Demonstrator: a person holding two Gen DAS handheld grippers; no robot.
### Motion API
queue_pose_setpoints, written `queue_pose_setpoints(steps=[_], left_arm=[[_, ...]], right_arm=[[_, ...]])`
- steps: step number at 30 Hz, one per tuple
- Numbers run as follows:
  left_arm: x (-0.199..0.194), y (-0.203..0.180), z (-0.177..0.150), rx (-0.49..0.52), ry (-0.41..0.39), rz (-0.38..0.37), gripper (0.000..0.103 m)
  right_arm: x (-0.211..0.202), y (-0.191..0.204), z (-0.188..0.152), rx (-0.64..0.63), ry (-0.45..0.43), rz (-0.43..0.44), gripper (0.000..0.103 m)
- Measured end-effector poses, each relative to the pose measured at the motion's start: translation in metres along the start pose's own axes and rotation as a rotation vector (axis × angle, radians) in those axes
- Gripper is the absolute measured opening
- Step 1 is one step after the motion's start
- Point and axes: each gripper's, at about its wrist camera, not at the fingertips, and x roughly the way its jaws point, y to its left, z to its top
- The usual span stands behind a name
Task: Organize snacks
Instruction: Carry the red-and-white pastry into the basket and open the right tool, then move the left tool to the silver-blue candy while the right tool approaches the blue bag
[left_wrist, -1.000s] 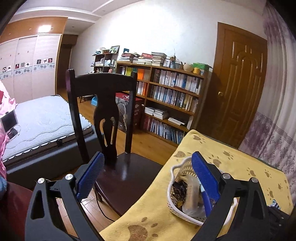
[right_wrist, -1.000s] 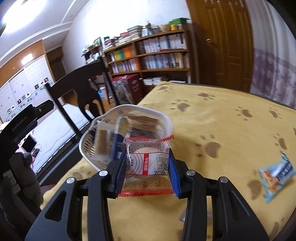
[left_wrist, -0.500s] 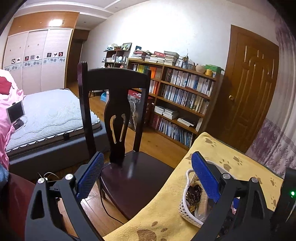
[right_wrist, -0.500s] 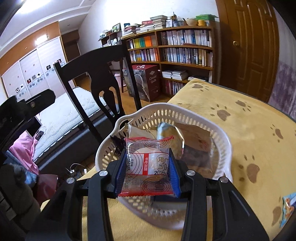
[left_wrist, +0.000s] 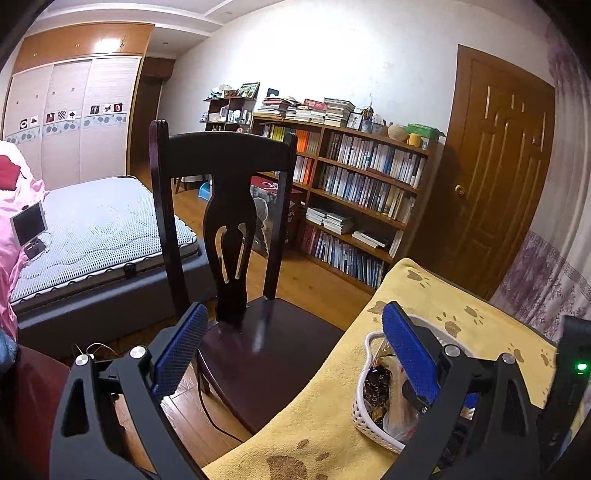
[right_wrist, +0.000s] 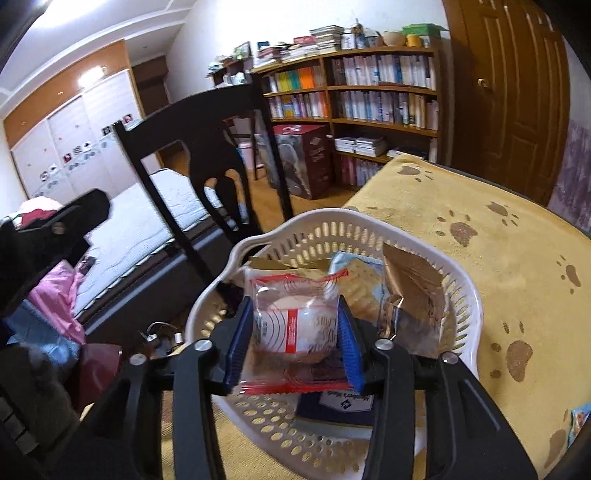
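Right gripper: clamps the red-trimmed pastry packet over the white basket.
Left gripper: gapes empty.
Release: lower toward 12 o'clock, then let go.

We see a dark wooden chair at centre and a bed at nine o'clock. A bookshelf and a brown door stand toward two o'clock.
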Motion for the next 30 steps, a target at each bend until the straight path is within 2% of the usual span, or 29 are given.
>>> queue_pose_setpoints(steps=[1,2,13,21,30], left_arm=[[0.0,0.0,0.0,0.0,0.001,0.0,0.097],[0.0,0.0,0.0,0.003,0.0,0.001,0.098],[-0.002,-0.009,-0.006,0.03,0.002,-0.023,0.098],[-0.008,-0.031,-0.012,0.075,0.006,-0.059,0.098],[-0.027,-0.077,-0.028,0.185,-0.002,-0.148,0.099]], right_arm=[[-0.003,-0.001,0.0,0.003,-0.008,0.006,0.059],[-0.009,-0.002,0.0,0.011,-0.024,0.014,0.06],[-0.045,-0.043,-0.015,0.143,-0.088,-0.009,0.06],[-0.073,-0.092,-0.048,0.285,-0.098,-0.07,0.06],[-0.102,-0.138,-0.091,0.409,-0.102,-0.162,0.06]])
